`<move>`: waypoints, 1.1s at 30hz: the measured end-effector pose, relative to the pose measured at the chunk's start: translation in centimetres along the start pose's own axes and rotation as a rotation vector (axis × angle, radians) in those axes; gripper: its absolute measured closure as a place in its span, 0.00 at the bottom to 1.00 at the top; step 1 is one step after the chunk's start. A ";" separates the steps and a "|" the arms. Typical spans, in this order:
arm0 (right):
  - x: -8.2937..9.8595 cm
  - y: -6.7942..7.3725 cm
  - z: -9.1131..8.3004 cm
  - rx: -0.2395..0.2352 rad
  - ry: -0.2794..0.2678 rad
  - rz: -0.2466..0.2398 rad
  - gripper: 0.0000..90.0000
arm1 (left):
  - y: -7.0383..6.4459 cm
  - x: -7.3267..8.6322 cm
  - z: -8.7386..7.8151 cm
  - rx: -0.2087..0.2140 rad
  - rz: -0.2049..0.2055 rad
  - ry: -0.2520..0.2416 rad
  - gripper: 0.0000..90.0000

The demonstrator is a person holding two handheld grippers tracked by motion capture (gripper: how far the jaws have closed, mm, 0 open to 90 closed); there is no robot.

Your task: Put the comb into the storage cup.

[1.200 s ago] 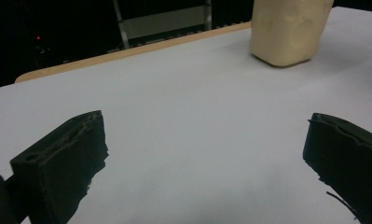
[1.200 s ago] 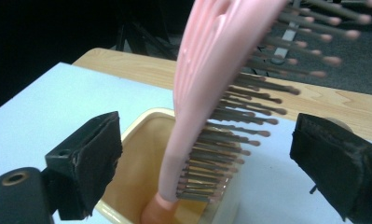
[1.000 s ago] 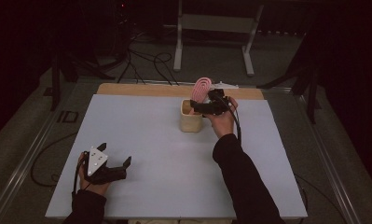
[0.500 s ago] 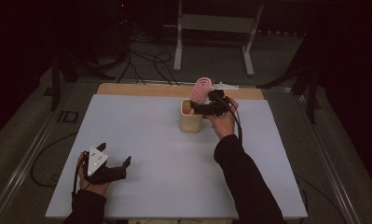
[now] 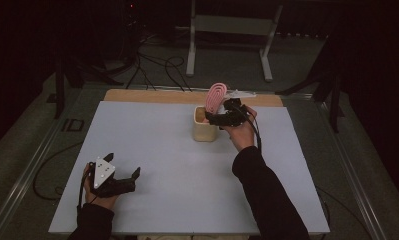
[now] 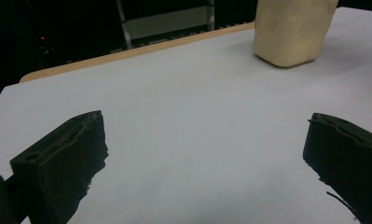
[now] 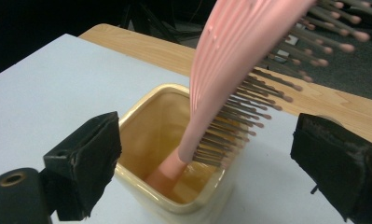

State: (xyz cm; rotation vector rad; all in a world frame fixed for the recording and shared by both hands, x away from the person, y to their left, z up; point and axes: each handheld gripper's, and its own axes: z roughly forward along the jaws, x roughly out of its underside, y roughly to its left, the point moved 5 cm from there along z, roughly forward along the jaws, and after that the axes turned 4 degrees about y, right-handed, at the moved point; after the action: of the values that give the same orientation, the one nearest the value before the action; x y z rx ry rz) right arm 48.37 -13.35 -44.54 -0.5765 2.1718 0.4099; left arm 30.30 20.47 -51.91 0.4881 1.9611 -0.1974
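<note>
Pink brush [image 7: 239,70] stands handle-down in a cream cup [image 7: 174,186]. Its handle rests at the bottom of the cup, and its head leans out over the rim, with the bristles pointing to one side. In the high view the brush [image 5: 215,96] pokes up out of the cup [image 5: 205,131], which sits on the table [image 5: 187,165] near the middle of the far edge. A wood strip shows along that far edge.

The right gripper [image 7: 207,154] is right at the cup. Its two black jaws are spread wide, one on each side of the cup, and they hold nothing. The brush rises between them without touching either jaw. In the high view the right gripper [image 5: 222,117] hangs just beside the cup's rim, held by a hand in a dark sleeve.

The left gripper [image 5: 118,181] rests near the left front corner of the table, well apart from the cup. In its own view the left gripper [image 6: 204,149] has its jaws spread wide too, with bare table between them and the cup [image 6: 293,30] far ahead.
</note>
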 end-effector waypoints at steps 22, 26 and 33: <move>1.7 -0.5 -1.0 -0.012 0.031 -0.005 0.09 | 0.0 0.1 0.1 -0.004 0.002 0.004 0.00; 2.0 -0.7 -1.3 -0.012 0.031 -0.005 0.09 | 0.0 0.1 0.1 -0.004 0.002 0.005 0.00; 2.6 -0.9 -2.0 -0.023 0.018 0.004 0.09 | -0.1 0.1 0.1 -0.004 0.002 0.004 0.00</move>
State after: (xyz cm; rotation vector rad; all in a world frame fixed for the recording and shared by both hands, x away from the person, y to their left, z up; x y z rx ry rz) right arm 46.09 -15.73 -45.51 -0.5911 2.1881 0.4337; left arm 30.33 20.39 -52.01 0.4887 1.9647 -0.1914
